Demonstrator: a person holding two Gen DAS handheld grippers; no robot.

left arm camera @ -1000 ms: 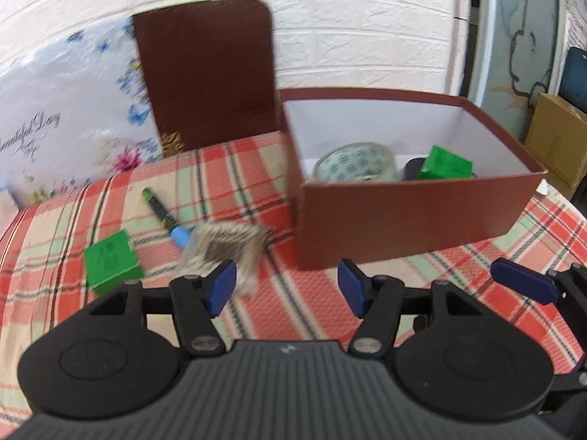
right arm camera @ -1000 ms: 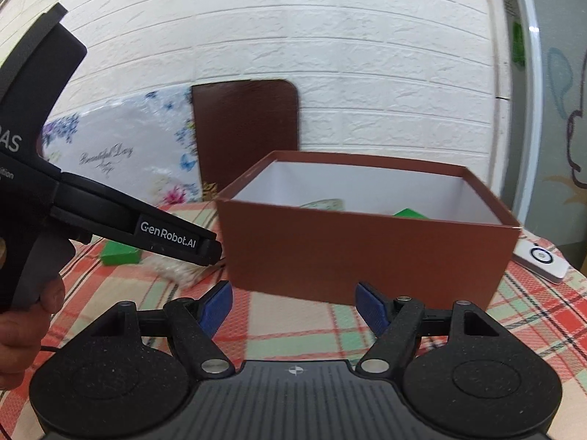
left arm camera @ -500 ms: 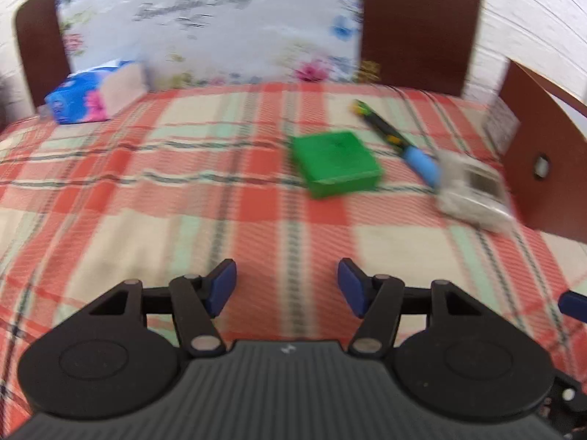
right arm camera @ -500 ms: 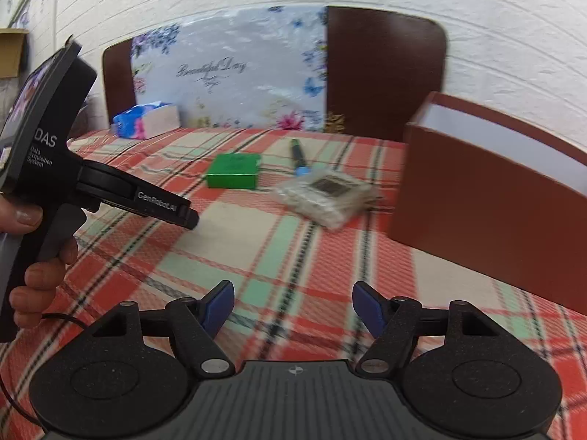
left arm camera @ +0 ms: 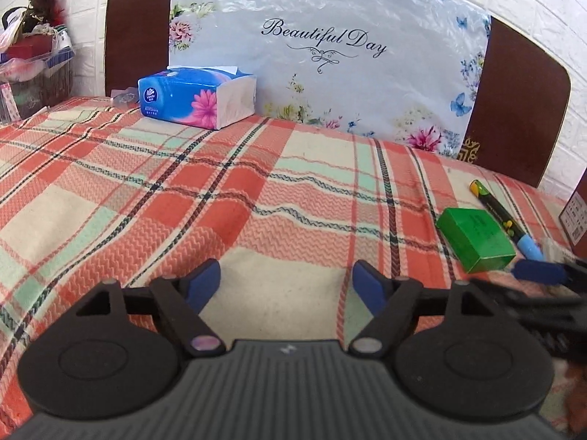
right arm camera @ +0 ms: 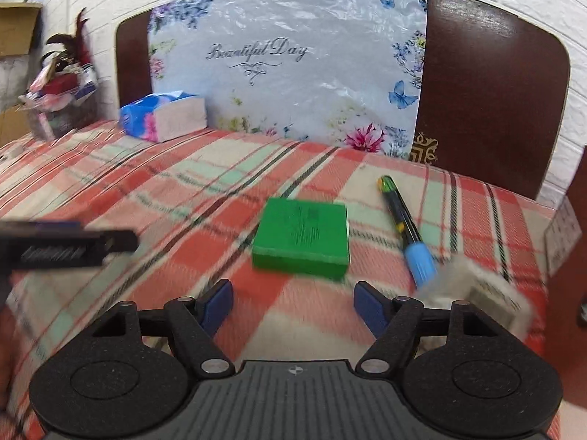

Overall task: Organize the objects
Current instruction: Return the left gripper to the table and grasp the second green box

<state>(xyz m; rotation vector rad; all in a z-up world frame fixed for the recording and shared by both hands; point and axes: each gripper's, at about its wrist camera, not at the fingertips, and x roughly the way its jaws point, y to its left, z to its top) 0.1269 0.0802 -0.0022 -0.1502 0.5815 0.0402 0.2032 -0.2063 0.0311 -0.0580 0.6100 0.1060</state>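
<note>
A flat green box (right arm camera: 302,244) lies on the plaid tablecloth just ahead of my right gripper (right arm camera: 293,302), which is open and empty. A black marker with a blue cap (right arm camera: 405,233) lies to its right, and a clear plastic packet (right arm camera: 480,289) lies at the right, blurred. My left gripper (left arm camera: 288,280) is open and empty over bare cloth. In its view the green box (left arm camera: 475,238) and the marker (left arm camera: 504,222) are far right, with the right gripper's blue fingertip (left arm camera: 537,273) beside them.
A blue tissue pack (left arm camera: 196,97) stands at the back left. A floral "Beautiful Day" board (left arm camera: 330,47) leans on brown chair backs (right arm camera: 491,91). The brown box's corner (right arm camera: 565,242) shows at the right edge. The left gripper's body (right arm camera: 69,249) is at left.
Both views have swung left, away from the brown box and towards the table's middle. My right gripper has come closer to the green box. Both grippers stay open.
</note>
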